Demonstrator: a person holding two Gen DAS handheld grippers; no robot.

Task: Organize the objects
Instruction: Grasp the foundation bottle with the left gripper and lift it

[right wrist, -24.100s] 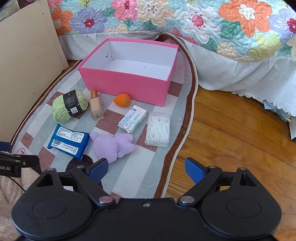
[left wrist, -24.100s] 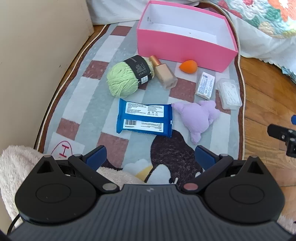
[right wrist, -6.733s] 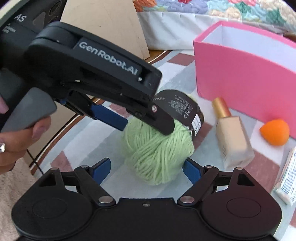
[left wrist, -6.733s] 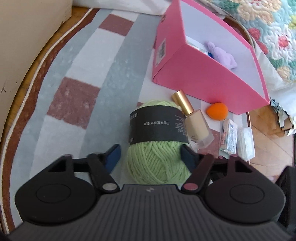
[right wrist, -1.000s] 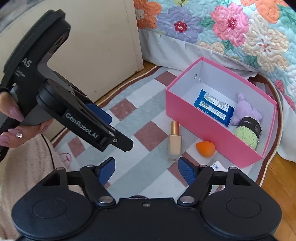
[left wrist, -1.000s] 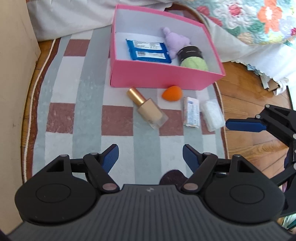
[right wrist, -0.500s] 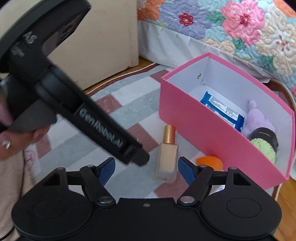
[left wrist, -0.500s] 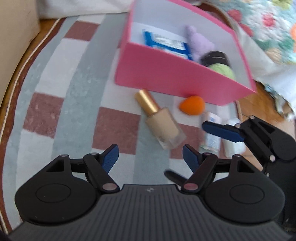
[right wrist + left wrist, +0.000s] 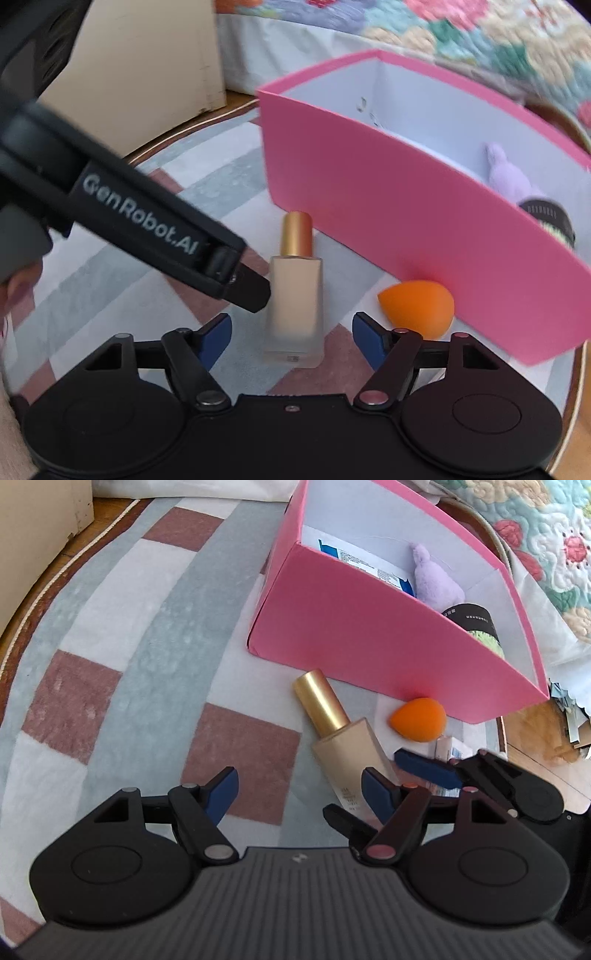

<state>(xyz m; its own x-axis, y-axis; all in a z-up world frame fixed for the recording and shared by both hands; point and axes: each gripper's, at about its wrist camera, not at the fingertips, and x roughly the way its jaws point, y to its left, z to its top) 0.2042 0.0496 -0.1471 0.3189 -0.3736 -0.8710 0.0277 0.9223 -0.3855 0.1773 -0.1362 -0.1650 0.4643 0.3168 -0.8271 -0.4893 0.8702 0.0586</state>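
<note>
Lying between the right gripper (image 9: pixel 291 334)'s wide jaws, the foundation bottle (image 9: pixel 294 295); left gripper (image 9: pixel 300 790) also spread (yarn (image 9: pixel 476 627) half hidden)

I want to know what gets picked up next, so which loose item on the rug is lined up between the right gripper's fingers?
The foundation bottle with the gold cap, lying flat, centred ahead of the open right gripper. The orange makeup sponge sits off to the side by the pink box.

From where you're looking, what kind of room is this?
Most likely a bedroom, seen from the floor. A floral quilt with a white bed skirt hangs at the back, and a checked rug holds a pink box and a foundation bottle.
</note>
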